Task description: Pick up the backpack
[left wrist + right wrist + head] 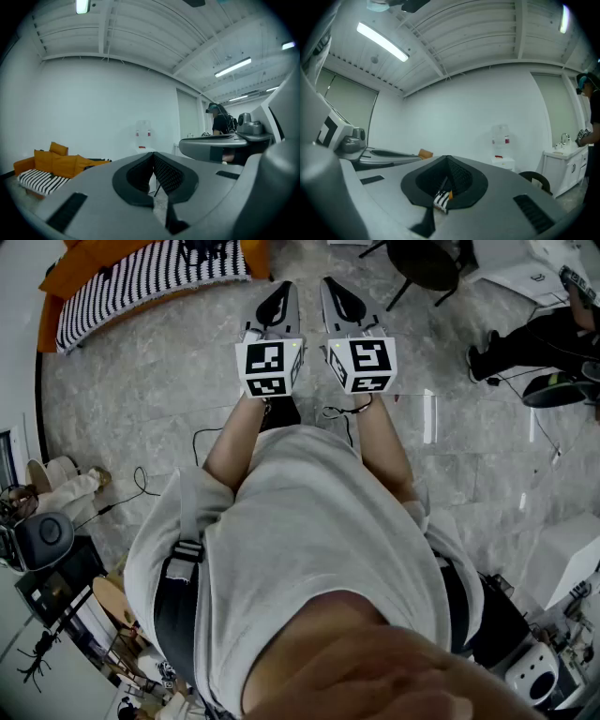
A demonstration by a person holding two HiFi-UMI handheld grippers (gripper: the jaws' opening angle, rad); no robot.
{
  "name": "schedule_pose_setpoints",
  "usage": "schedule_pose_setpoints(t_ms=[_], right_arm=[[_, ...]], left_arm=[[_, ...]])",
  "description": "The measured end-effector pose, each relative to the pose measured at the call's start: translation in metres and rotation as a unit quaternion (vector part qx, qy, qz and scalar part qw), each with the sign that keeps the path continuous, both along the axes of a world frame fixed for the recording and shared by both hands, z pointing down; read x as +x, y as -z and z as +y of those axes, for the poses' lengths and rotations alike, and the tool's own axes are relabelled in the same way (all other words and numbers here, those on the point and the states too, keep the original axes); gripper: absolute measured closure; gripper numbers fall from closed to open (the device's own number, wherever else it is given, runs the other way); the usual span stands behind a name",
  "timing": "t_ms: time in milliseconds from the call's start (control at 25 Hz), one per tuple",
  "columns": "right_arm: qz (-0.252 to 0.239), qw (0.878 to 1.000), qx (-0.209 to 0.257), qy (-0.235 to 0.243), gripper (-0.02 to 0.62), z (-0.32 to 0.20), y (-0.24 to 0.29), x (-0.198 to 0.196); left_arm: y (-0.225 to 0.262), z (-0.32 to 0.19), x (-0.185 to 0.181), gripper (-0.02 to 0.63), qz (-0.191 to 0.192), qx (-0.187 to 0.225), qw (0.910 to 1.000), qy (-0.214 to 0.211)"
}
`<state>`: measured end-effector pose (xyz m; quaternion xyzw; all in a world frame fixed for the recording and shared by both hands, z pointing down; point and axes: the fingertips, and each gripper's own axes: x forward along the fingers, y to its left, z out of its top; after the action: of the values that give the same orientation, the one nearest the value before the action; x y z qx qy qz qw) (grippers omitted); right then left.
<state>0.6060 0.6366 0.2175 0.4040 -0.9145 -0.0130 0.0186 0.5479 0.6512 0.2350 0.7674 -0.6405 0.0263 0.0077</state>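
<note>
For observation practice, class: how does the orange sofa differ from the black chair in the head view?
The sofa is orange and long; the chair is black and compact. The sofa carries a striped cover; the chair's seat is bare. The sofa lies upper left, the chair upper right. Both stand on the marbled floor.

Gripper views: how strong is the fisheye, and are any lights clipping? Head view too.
Left gripper view: heavy barrel distortion, black vignette in the corners, ceiling lamp blown out. Right gripper view: same bowing and vignette, strip light clipped white. Head view: evenly lit, milder curving at the edges, bright streaks reflected on the glossy floor.
</note>
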Motion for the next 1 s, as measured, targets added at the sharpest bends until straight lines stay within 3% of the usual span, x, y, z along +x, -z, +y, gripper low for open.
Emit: schedule_pose_setpoints(t_ms=[240, 400, 640, 840, 1000], right_arm=[[0.003, 1.000, -0.009, -0.007, 0.557, -0.010, -0.016, -0.002], [0.032, 0.999, -0.008, -0.035, 0.557, -0.025, -0.040, -0.017], [0.030, 0.999, -0.041, -0.015, 0.555, -0.060, -0.070, -0.060], [0.008, 0.999, -0.044, -0.008, 0.555, -0.108, -0.076, -0.108], [0.041, 0.998, -0.053, -0.018, 0.555, -0.151, -0.082, -0.157]], left_arm=[[-0.021, -0.008, -0.003, 0.594, -0.001, -0.018, 0.9998, 0.000], [-0.052, -0.019, -0.031, 0.594, 0.006, -0.054, 0.9984, 0.011], [-0.088, -0.054, -0.070, 0.594, 0.022, -0.103, 0.9941, 0.027], [-0.089, -0.099, -0.126, 0.594, 0.015, -0.095, 0.9945, 0.042], [-0.080, -0.135, -0.189, 0.594, 0.016, -0.093, 0.9941, 0.054]])
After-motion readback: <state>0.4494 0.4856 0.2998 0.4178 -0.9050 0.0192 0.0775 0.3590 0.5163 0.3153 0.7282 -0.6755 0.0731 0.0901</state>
